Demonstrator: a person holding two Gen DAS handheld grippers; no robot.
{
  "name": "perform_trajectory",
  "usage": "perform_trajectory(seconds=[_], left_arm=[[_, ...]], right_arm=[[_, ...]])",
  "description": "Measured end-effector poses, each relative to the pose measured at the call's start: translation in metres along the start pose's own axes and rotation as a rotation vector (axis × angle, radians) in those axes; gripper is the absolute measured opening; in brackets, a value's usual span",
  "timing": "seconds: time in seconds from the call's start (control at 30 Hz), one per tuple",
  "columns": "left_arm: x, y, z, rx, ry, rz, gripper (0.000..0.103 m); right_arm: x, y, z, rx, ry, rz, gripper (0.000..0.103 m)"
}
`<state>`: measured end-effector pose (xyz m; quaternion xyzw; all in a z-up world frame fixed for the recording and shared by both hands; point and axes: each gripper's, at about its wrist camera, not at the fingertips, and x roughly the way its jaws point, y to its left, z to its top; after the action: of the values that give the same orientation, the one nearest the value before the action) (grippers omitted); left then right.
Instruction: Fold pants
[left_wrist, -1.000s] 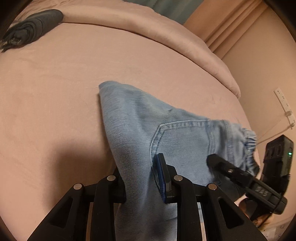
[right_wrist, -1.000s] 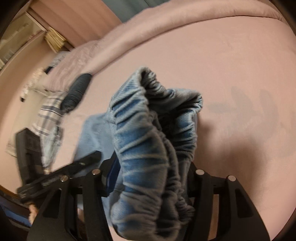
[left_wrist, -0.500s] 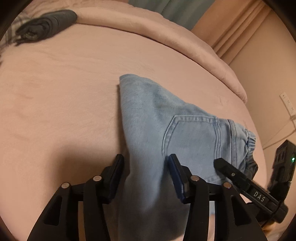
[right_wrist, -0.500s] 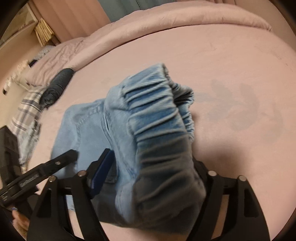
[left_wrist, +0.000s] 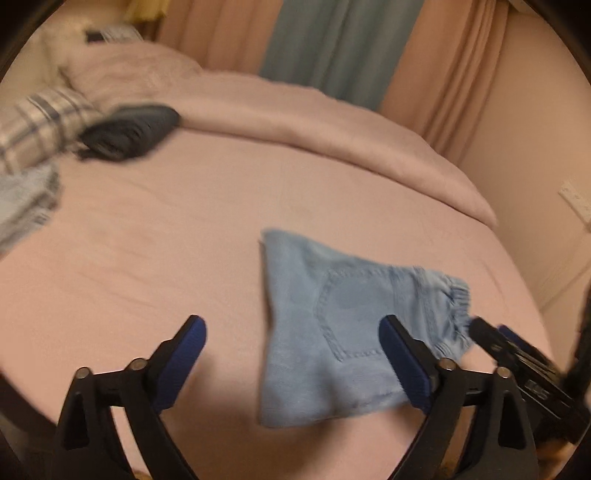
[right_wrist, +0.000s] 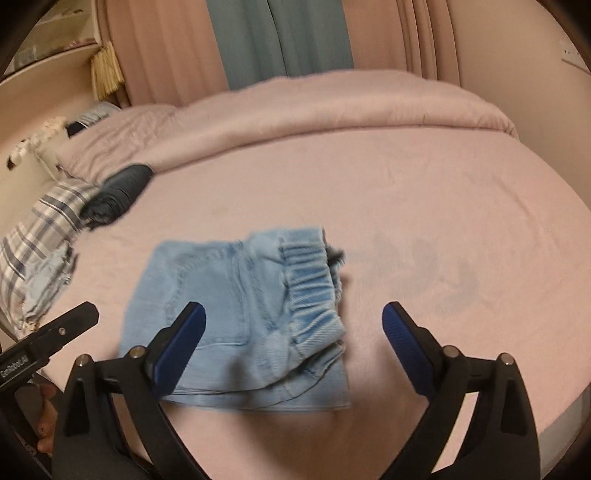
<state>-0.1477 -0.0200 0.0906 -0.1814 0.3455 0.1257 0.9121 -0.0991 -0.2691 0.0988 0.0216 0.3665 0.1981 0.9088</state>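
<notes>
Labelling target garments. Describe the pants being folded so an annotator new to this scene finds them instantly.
Start at the pink bed filling the room, then look to its near middle, just beyond the open blue-padded fingers. There lie the folded light-blue denim pants, a compact bundle with a ribbed elastic waistband and stitched pocket on top. The dark rolled garment and plaid cloth sit far off at the bed's left edge.

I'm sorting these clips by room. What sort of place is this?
Most likely a bedroom. The folded light-blue pants lie on a wide bed with a pink sheet, a rolled-back duvet runs along its far side, and curtains hang behind it.
</notes>
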Motion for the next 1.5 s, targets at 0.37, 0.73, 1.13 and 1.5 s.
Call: perform_trajectory(seconds=[0.37,0.73,1.13,1.5], left_arm=[[-0.019,-0.018,-0.003,0.036,-0.04,0.058,0.099],[-0.023,-0.032,-0.009,0.063,-0.022,0.07,0.1],[-0.015,-0.038,-0.014,0.057,0.021,0.05,0.1],[-0.011,-0.039,-0.015,0.044,0.046,0.021,0.1]], right_arm=[[-0.03,0.026,-0.002,-0.062,-0.092,0.041,0.1],[-0.023,0.031,-0.006,-0.077,-0.066,0.007,0.1],[-0.026,0.026,-0.005,-0.067,-0.065,-0.023,0.1],[-0.02,0.028,-0.005,-0.079,-0.053,-0.033,0.101]])
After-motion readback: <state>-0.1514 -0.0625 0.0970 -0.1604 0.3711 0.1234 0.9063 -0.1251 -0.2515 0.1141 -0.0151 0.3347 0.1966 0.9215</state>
